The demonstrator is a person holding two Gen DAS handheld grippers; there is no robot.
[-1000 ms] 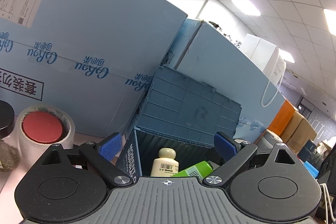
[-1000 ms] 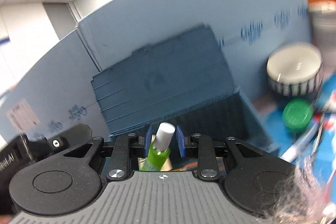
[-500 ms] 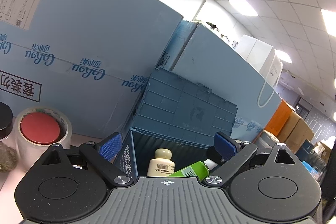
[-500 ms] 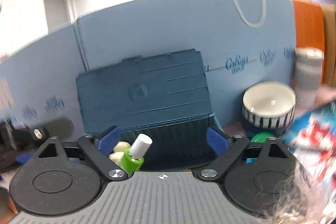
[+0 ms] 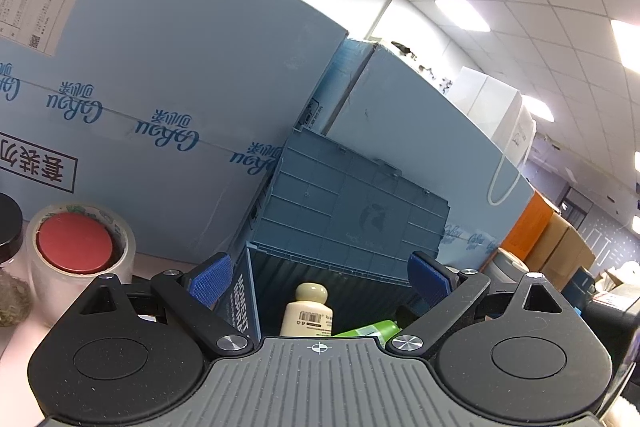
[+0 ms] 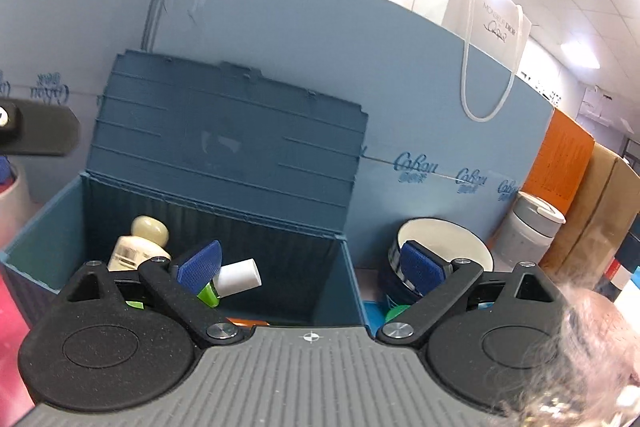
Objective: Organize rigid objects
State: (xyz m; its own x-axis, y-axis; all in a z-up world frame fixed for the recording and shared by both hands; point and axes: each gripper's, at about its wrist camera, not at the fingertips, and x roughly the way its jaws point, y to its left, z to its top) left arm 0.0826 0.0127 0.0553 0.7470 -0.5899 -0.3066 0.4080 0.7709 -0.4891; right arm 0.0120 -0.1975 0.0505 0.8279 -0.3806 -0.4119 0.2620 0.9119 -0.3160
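Observation:
A blue plastic storage box [image 6: 348, 275] with its lid [image 6: 228, 143] raised stands against big blue cartons. Inside lie a cream bottle [image 6: 138, 243] and a green bottle with a white cap [image 6: 236, 277]. My right gripper [image 6: 310, 267] hovers over the box, its jaws still opening wide, with nothing between the pads; the green bottle rests just behind the left pad. In the left wrist view the same box [image 5: 246, 291], cream bottle [image 5: 308, 311] and green bottle [image 5: 370, 329] show. My left gripper [image 5: 320, 279] stands open and empty before the box.
A tape roll with a red lid inside [image 5: 78, 255] and a dark-capped jar [image 5: 8, 239] sit left of the box. Right of it are a striped bowl [image 6: 444, 247], a green lid [image 6: 394, 313], a grey cup [image 6: 528, 231] and cardboard boxes [image 6: 592, 211].
My right gripper has opened and let go of the green bottle, which now lies in the box. The right wrist has rolled level. My left gripper has stayed put.

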